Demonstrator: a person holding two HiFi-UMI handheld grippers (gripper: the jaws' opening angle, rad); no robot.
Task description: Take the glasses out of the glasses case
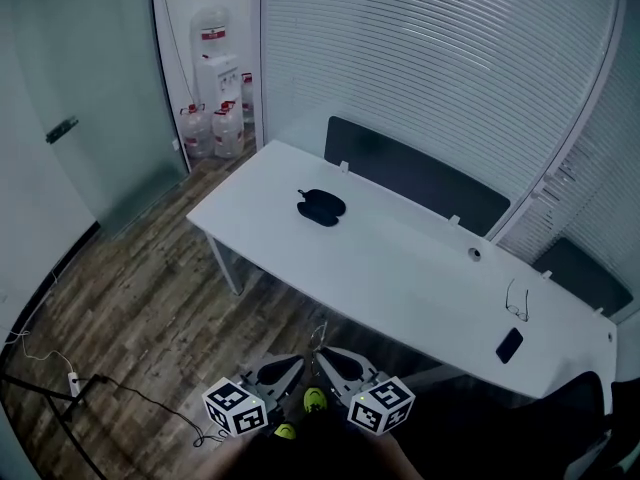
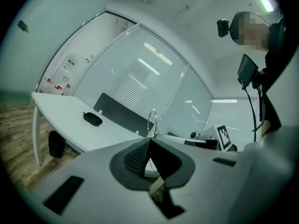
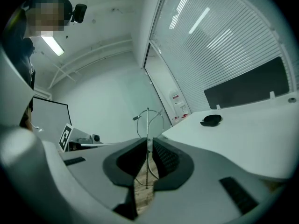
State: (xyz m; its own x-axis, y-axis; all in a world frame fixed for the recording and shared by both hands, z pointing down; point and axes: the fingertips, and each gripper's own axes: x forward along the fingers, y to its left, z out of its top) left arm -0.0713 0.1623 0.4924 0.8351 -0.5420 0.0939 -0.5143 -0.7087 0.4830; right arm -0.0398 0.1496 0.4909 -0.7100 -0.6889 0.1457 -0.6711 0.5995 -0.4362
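Both claws sit low at the near edge of the head view, off the tabletop and above the wooden floor, their tips angled in toward each other. The left claw is pressed together on a thin wire-framed pair of glasses, with one lens loop standing up just past its tips in the left gripper view. The right claw is nearly closed and pinches the same frame, whose wire runs upright between its ribbed pads in the right gripper view. The black glasses case lies on the far left part of the white tabletop, well apart from both claws; whether its lid is up I cannot tell. Near the right end lie what looks like another thin-framed pair and, just nearer, a dark phone.
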